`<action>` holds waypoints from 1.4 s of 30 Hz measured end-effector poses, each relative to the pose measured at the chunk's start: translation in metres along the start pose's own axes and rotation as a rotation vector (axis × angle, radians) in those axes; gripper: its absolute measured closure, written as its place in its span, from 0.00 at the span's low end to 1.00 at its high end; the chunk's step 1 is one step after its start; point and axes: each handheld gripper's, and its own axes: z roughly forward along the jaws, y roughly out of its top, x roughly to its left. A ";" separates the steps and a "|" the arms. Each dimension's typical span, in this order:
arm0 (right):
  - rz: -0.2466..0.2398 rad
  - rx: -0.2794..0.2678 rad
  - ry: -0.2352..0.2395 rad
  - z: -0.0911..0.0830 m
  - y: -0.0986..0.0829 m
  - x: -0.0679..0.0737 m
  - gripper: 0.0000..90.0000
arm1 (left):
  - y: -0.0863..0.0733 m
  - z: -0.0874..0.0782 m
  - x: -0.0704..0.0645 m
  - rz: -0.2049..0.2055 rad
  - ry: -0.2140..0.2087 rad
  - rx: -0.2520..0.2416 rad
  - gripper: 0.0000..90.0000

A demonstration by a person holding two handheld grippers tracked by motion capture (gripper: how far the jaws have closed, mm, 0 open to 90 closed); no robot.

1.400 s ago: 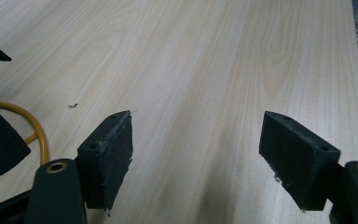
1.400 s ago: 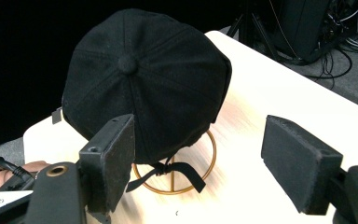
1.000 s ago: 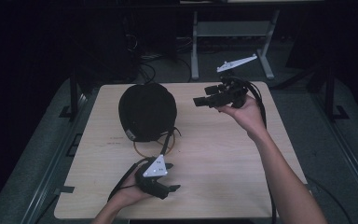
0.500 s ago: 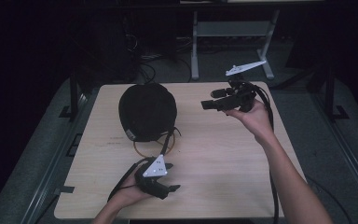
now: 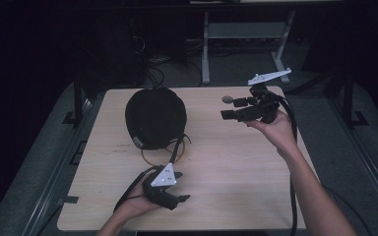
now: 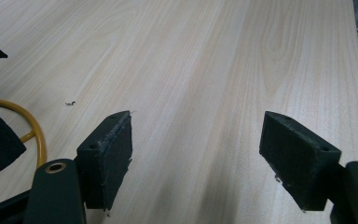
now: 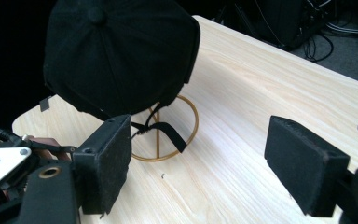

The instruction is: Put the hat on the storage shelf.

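Since a moment ago the right gripper (image 5: 232, 109) is drifting farther right of the cap (image 5: 155, 117), jaws spread, empty. The left gripper (image 5: 177, 199) is sitting near the cap, spread, holding nothing.

A black cap (image 7: 116, 53) hides the top of its gold wire stand (image 7: 170, 135). The stand's ring (image 6: 25, 133) runs off the left gripper view's edge. Beyond the table (image 5: 216, 196), the room is lost in darkness.

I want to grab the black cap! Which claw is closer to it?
Left. The left claw rests on the table just in front of the cap, near its strap. The right claw is held up off to the cap's right, farther away.
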 end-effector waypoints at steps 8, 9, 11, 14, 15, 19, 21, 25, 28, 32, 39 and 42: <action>0.010 0.002 -0.012 -0.006 -0.012 -0.005 0.24 | 0.000 0.000 0.000 0.005 0.001 0.007 0.28; 0.014 0.005 -0.013 -0.007 -0.014 -0.005 0.23 | 0.000 0.000 0.001 0.010 0.004 0.007 0.28; 0.020 0.005 -0.015 -0.008 -0.018 -0.007 0.23 | 0.000 0.000 0.000 0.008 0.002 0.008 0.28; 0.028 0.008 -0.018 -0.009 -0.023 -0.008 0.23 | 0.000 0.000 0.000 0.007 0.002 0.008 0.28; 0.031 0.007 -0.020 -0.009 -0.025 -0.009 0.23 | 0.000 0.000 0.000 0.006 0.002 0.009 0.28; 0.035 0.005 -0.025 -0.011 -0.032 -0.010 0.22 | -0.001 0.000 0.000 0.004 0.003 0.009 0.28; 0.041 0.012 -0.029 -0.012 -0.036 -0.012 0.22 | -0.001 0.000 0.001 0.005 0.002 0.012 0.28; 0.049 0.005 -0.031 -0.015 -0.044 -0.013 0.21 | -0.001 0.000 0.001 0.007 0.002 0.013 0.28; 0.055 0.011 -0.039 -0.017 -0.051 -0.014 0.21 | -0.001 0.001 0.000 0.000 0.001 0.009 0.28; 0.056 0.013 -0.047 -0.020 -0.060 -0.015 0.21 | -0.001 0.001 0.000 0.000 0.003 0.009 0.28; 0.067 0.023 -0.058 -0.027 -0.080 -0.014 0.21 | -0.001 0.001 0.001 0.001 0.003 0.012 0.28; 0.075 0.036 -0.059 -0.029 -0.092 -0.013 0.21 | -0.002 0.001 0.001 -0.004 0.000 0.011 0.28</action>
